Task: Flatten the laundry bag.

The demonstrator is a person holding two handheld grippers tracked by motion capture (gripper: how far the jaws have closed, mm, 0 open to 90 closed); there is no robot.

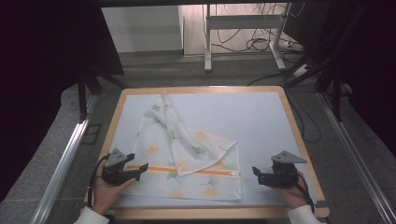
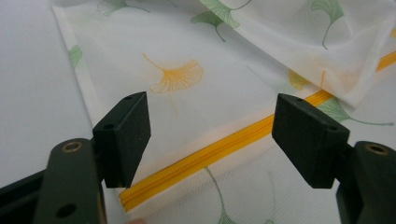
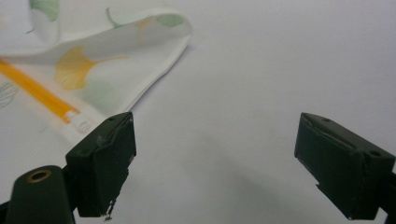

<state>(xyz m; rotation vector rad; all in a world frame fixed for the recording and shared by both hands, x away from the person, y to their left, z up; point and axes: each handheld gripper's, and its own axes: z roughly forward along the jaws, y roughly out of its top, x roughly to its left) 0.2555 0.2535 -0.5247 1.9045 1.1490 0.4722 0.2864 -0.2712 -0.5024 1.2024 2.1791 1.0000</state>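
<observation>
While lying half-folded at lower centre of the high view, ginkgo-print zippered fabric cover (image 1: 187,154) rests on pale table mat (image 1: 261,121), orange zipper (image 1: 187,170) running along its near part, upper layer flopped diagonally over it. Left gripper (image 1: 140,170) at zipper's left end, jaws apart, nothing clamped. Right gripper (image 1: 256,173) just off the cover's right edge, jaws apart, over bare mat. Judged: approach step before grasping. Next: close on each zipper end or corner, then lift and spread flat.
</observation>
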